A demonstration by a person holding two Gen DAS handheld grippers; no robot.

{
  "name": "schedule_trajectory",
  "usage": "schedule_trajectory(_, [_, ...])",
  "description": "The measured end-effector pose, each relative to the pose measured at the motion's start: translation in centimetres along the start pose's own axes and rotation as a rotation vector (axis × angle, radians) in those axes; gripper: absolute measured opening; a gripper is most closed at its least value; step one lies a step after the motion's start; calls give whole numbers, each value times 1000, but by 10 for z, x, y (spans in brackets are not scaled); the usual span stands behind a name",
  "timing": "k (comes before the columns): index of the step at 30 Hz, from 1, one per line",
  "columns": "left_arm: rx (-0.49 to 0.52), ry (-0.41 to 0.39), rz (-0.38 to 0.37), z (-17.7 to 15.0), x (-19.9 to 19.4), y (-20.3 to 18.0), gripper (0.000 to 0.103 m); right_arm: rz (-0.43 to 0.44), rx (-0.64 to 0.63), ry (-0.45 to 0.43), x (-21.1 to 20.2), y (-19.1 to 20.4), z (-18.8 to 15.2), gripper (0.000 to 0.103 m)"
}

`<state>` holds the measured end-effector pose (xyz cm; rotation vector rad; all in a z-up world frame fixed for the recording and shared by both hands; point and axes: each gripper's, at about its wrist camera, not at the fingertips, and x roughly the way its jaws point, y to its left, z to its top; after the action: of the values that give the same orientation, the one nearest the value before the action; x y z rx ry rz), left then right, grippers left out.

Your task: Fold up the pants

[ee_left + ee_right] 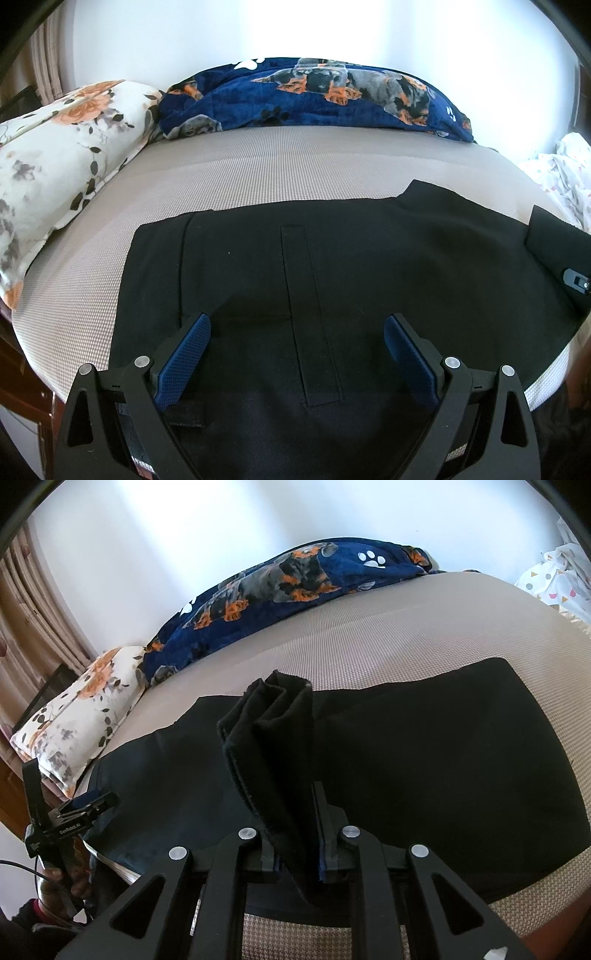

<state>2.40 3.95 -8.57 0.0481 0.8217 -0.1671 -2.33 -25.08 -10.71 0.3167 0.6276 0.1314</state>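
The black pants are lying across the mattress, long axis running side to side. The right gripper is pinching a bunched end (nearer it), while the left gripper is hovering spread and empty over the waist.

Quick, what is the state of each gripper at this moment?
Left gripper: open, above the black pants, holding nothing.
Right gripper: shut on a bunched fold of the pants.
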Motion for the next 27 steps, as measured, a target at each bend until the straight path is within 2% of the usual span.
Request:
schedule_trajectory(16, [1, 1, 0, 2, 0, 0, 95, -12, -16, 3, 1, 4, -2, 20])
schedule_trajectory(22, [0, 0, 1, 2, 0, 0, 95, 1, -15, 14, 2, 7, -2, 24])
schedule_trajectory(27, [0, 0, 1, 2, 0, 0, 95, 24, -8, 34, 2, 8, -3, 33])
